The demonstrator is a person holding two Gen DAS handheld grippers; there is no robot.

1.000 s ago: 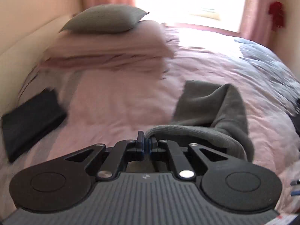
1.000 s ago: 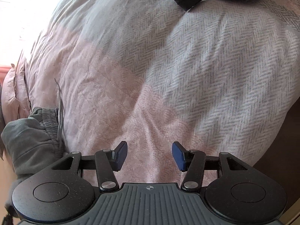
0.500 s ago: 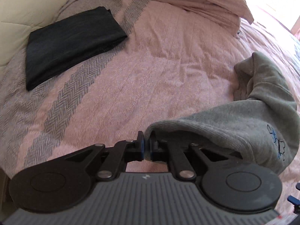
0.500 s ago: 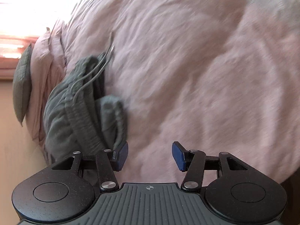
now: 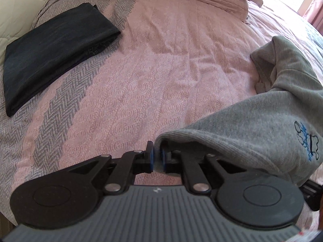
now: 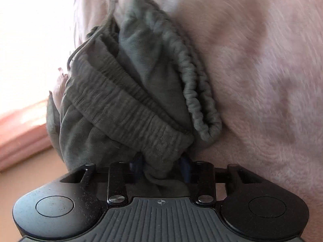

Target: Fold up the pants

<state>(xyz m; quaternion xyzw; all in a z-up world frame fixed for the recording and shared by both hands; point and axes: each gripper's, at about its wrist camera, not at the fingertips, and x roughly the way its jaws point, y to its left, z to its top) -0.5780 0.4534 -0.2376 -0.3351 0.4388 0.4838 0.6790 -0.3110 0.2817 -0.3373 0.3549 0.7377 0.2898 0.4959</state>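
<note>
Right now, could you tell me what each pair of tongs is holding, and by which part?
Both hold the grey sweatpants: the left tongs pinch a leg cuff's edge, and the right tongs, which have just been closing, clamp bunched fabric at the waistband.

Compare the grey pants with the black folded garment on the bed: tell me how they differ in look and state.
The grey pants are light grey with a small blue embroidered mark; the black folded garment is plain and dark. The pants are bunched and partly lifted, pinched by the left gripper and gripped at the waistband by the right gripper, whose jaws have just been closing; the black garment lies flat, untouched. Both are on the pink bedspread.
</note>
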